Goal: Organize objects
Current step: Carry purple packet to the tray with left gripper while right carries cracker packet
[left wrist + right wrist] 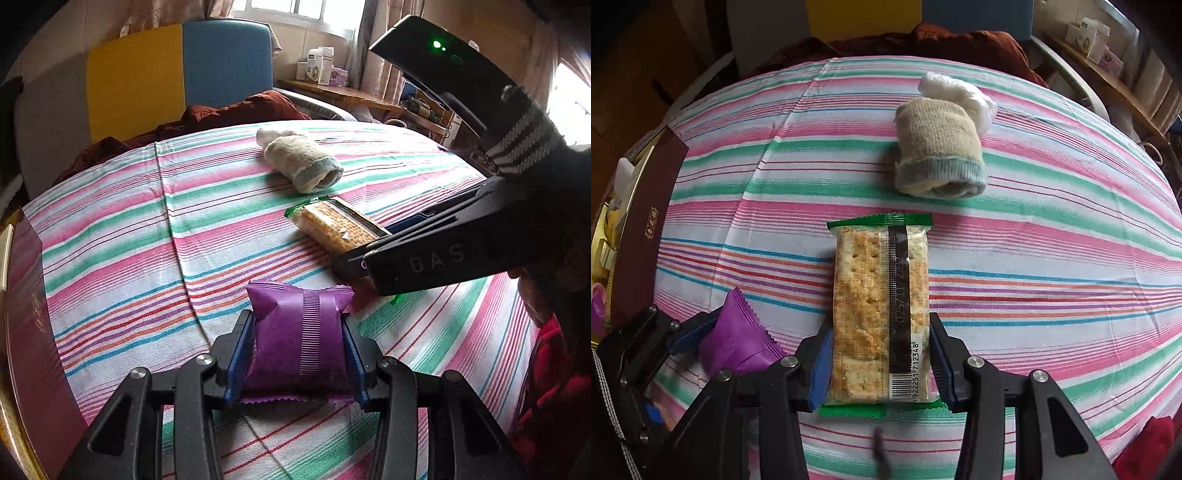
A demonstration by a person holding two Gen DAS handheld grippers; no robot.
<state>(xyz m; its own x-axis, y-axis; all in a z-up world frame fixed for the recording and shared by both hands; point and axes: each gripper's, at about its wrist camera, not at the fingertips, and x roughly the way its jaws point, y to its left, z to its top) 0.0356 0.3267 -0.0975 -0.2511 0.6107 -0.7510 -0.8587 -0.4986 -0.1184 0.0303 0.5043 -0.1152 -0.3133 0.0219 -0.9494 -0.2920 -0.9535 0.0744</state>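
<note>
L gripper [297, 350] closed on purple snack packet [299, 332], near centre of striped tablecloth [110, 229], pads pressing both sides; puffy, light, prob. soft — film slick, grip mid-body not crimped ends. R gripper [879, 363] jaws narrow, pads vs. long edges of cracker pack [879, 314] at its near end, pack flat on cloth. Crackers brittle, wrapper slippery: squeeze gently, w/ hold nearer middle to stop droop. Farther, right of centre: rolled sock [940, 147], soft, untouched. Dark-red box [29, 332] at left edge, likely the destination.
</note>
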